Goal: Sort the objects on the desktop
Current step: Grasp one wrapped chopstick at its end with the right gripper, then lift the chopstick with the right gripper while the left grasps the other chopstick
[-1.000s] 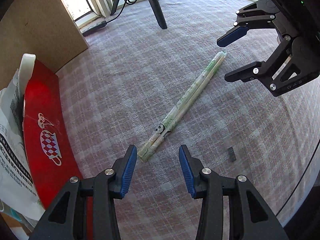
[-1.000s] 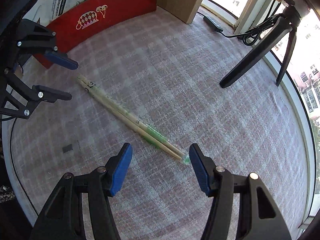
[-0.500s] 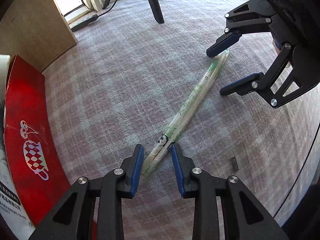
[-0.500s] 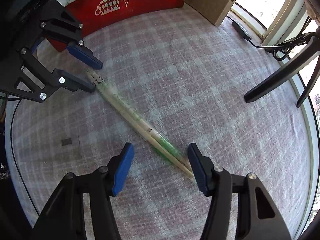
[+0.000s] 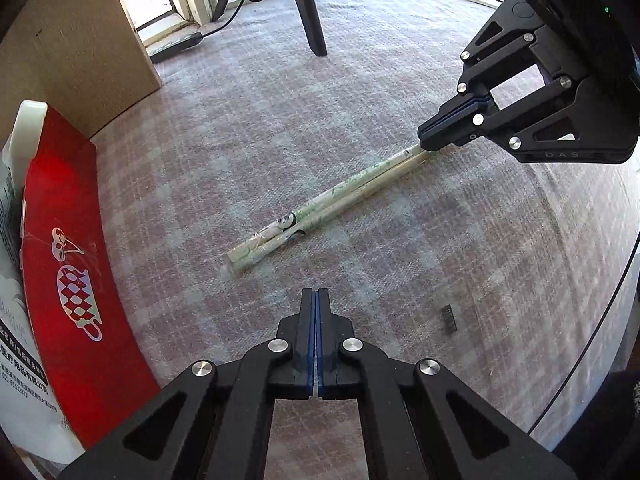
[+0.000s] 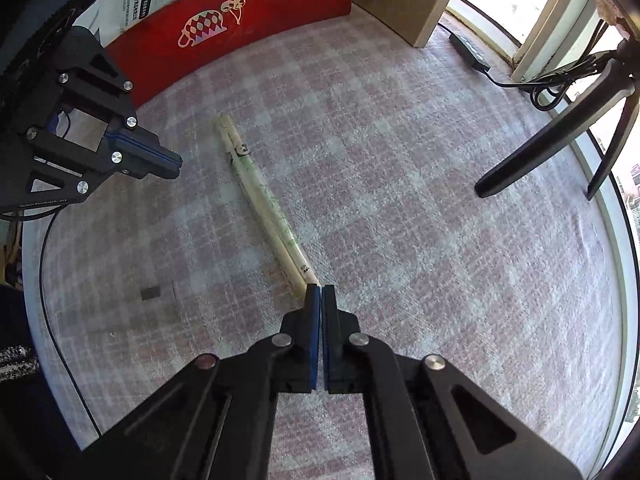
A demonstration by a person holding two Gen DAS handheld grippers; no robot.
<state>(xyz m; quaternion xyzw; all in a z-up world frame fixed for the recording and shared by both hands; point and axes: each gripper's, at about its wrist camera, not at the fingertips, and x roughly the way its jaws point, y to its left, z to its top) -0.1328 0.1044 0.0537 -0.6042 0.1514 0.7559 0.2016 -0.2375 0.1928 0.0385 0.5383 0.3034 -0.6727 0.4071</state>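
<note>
The small dark chip [image 5: 449, 319] on the cloth is perhaps a clip, too small to tell.

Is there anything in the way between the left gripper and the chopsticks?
No, nothing visible. Only bare checked cloth lies between the shut left gripper and the near end of the wrapped chopsticks. The shut right gripper is at their far end, out of the way.

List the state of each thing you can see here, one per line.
Left tool: shut, empty, short of the chopsticks' near end.
Right tool: shut at the chopsticks' tip; grip unclear.
Wrapped chopsticks: lying flat on the cloth, still in wrapper.
Red box: open-topped, packets standing inside.
</note>
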